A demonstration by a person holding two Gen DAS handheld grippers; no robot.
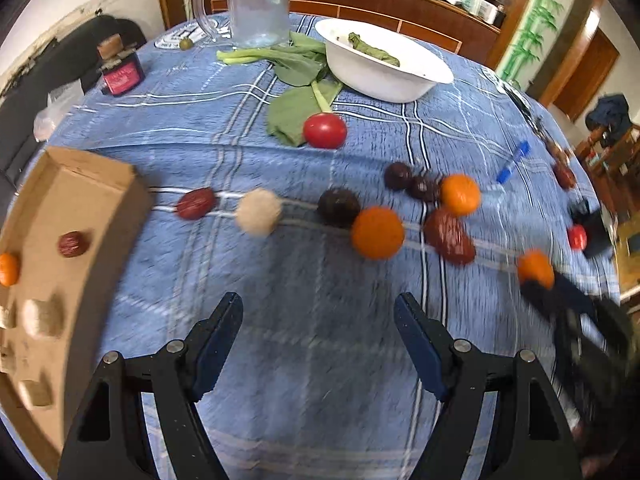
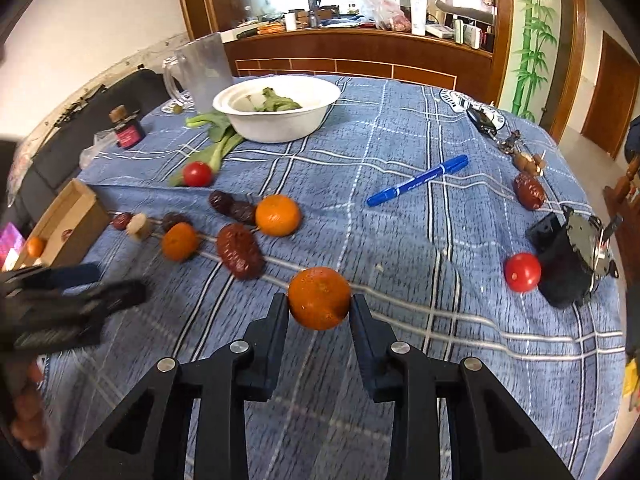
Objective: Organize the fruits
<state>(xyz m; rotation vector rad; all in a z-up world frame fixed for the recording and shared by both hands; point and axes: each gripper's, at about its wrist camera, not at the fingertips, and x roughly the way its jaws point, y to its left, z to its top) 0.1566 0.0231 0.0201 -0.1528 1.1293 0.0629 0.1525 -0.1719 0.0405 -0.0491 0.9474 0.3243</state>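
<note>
My right gripper (image 2: pixel 319 300) is shut on an orange tangerine (image 2: pixel 319 298) just above the blue checked cloth. Farther left lie a red date (image 2: pixel 240 251), two more tangerines (image 2: pixel 277 215) (image 2: pixel 180 241), dark fruits (image 2: pixel 232 207) and a pale ball (image 2: pixel 138 225). My left gripper (image 1: pixel 318 304) hangs open over bare cloth, nothing between its fingers. Ahead of it lie a tangerine (image 1: pixel 378 233), a dark fruit (image 1: pixel 338 207), the pale ball (image 1: pixel 258 211) and a date (image 1: pixel 196 203). The cardboard box (image 1: pixel 80 184) at the left holds a date (image 1: pixel 72 244), a tangerine (image 1: pixel 8 269) and pale lumps.
A white bowl (image 2: pixel 280 120) with greens, leafy stalks (image 1: pixel 296 68), a glass jug (image 1: pixel 256 4) and a red jar (image 1: pixel 120 72) stand at the back. A tomato (image 1: pixel 324 130) lies mid-table. A blue pen (image 2: pixel 418 180), a small tomato (image 2: pixel 522 272) and a black device (image 2: pixel 568 260) lie right.
</note>
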